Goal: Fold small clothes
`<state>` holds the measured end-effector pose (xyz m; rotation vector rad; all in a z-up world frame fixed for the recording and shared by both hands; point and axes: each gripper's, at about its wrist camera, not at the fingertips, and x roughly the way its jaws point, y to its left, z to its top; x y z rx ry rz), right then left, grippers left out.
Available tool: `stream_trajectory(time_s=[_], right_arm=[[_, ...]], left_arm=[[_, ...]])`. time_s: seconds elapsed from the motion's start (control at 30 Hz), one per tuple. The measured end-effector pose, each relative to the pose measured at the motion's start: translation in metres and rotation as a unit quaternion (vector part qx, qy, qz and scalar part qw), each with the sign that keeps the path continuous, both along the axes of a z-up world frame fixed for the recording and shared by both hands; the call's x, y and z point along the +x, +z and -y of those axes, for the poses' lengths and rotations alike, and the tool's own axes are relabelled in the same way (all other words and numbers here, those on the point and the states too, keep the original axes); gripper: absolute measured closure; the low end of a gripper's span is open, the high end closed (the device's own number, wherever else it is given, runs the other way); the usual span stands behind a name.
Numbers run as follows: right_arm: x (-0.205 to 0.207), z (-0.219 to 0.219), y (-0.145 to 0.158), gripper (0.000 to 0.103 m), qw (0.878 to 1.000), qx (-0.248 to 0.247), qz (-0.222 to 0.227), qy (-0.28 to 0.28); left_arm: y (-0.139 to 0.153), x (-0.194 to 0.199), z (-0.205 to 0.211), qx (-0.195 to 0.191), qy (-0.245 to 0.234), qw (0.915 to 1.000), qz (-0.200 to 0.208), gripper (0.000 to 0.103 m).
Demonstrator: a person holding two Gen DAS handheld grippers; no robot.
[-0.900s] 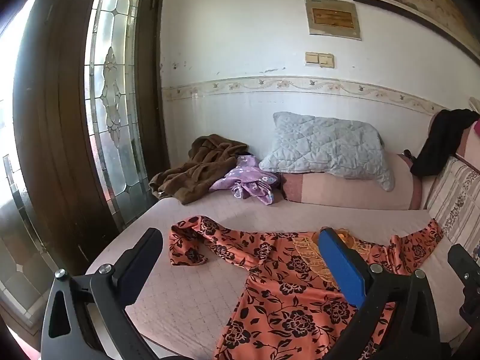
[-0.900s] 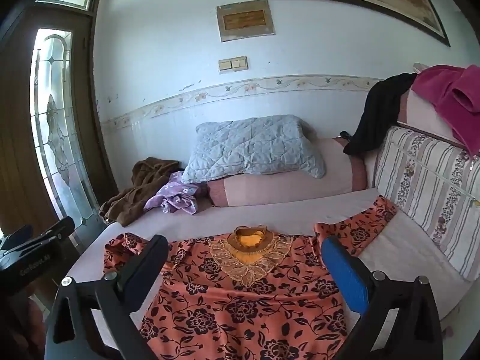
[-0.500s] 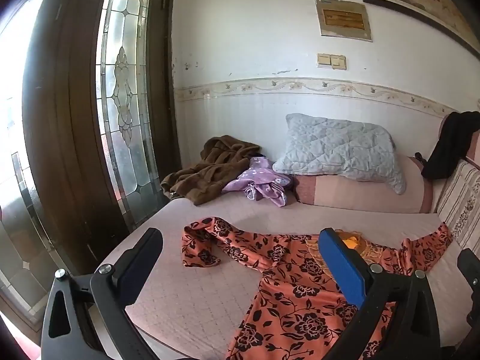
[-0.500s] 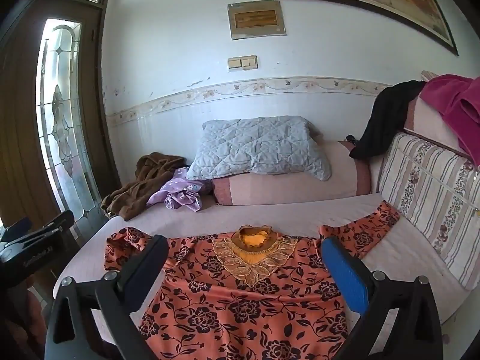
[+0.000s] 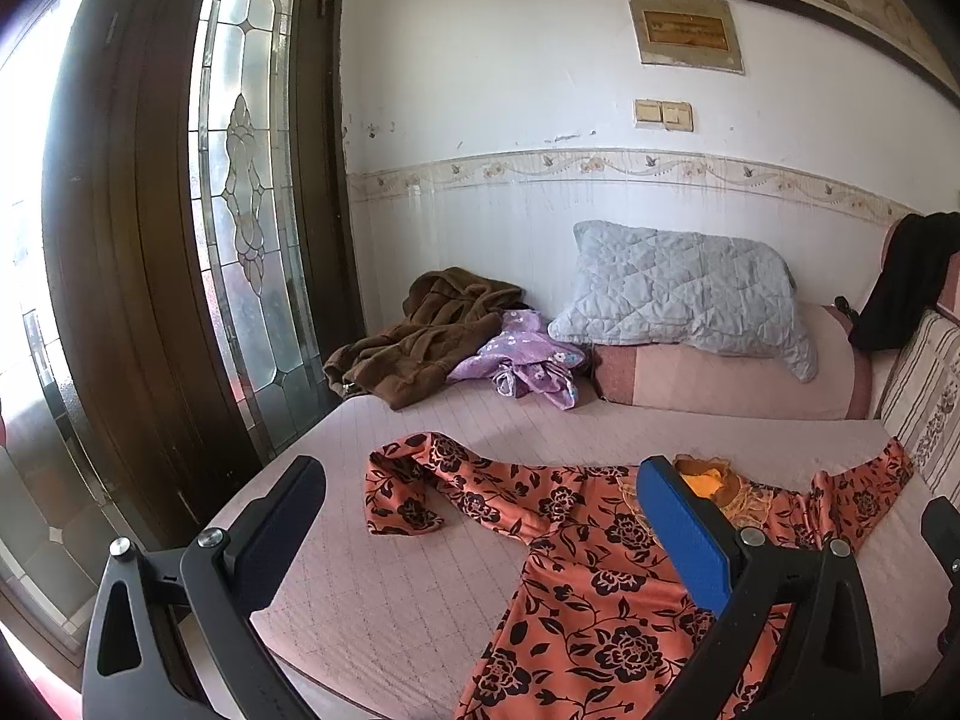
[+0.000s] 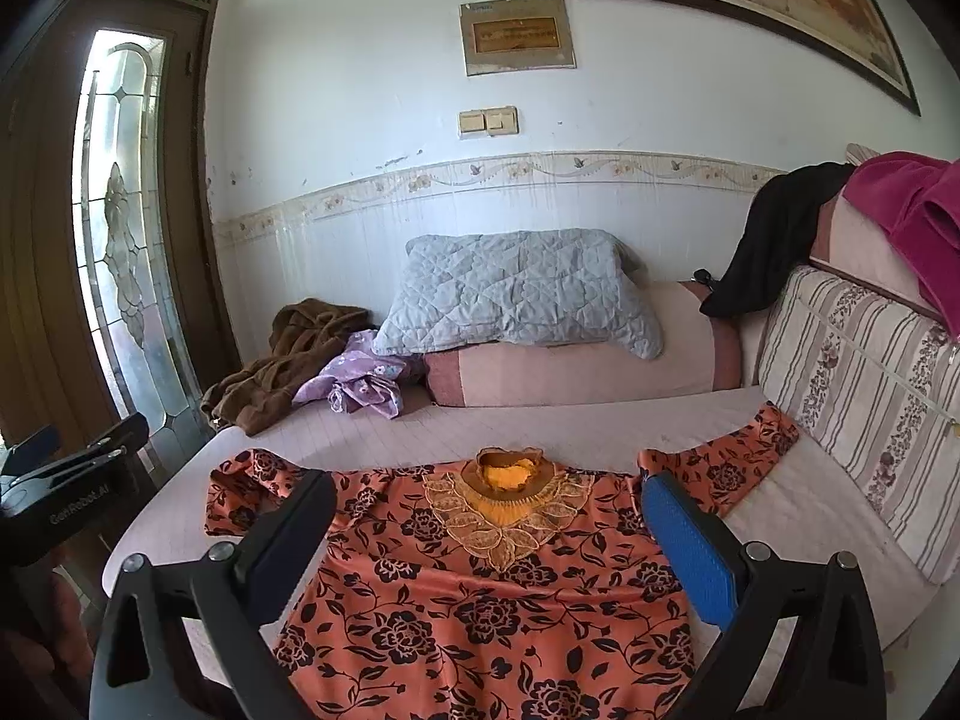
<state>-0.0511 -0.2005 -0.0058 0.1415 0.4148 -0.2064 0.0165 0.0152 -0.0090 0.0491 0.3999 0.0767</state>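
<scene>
Both claws, left claw [image 5: 480, 522] and right claw [image 6: 486, 534], spread, empty; orange dress [image 6: 480, 600] hem cut off.

Bed [image 6: 540, 420], pink quilted cover. Lying on it: orange dress [image 6: 480, 588] spread flat, brown robe [image 6: 288, 360], purple garment [image 6: 360, 384], bolster [image 6: 570, 372].

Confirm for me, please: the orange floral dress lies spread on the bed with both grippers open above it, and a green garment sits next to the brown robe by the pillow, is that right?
Nearly. The garment beside the brown robe is purple, not green, as the right wrist view shows. The orange floral dress does lie spread on the bed, with the left gripper and right gripper open above it.
</scene>
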Motion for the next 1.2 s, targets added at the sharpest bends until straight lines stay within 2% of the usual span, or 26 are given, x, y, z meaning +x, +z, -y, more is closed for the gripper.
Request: stream_trajectory(time_s=[0.43,0.87,1.2], right_arm=[[0.017,0.011,-0.008,0.000,1.000,0.002,-0.011,0.000],[0.015,0.026,-0.013,0.000,1.000,0.006,-0.013,-0.012],[0.022,0.040,-0.021,0.000,1.000,0.014,-0.019,-0.021]], left_arm=[[-0.003,0.015,0.019,0.010,-0.002,0.9999,-0.010,0.000],[0.000,0.016,0.038,0.021,-0.016,0.9996,-0.007,0.000],[-0.009,0.026,0.053,0.031,-0.024,0.9991,-0.018,0.000]])
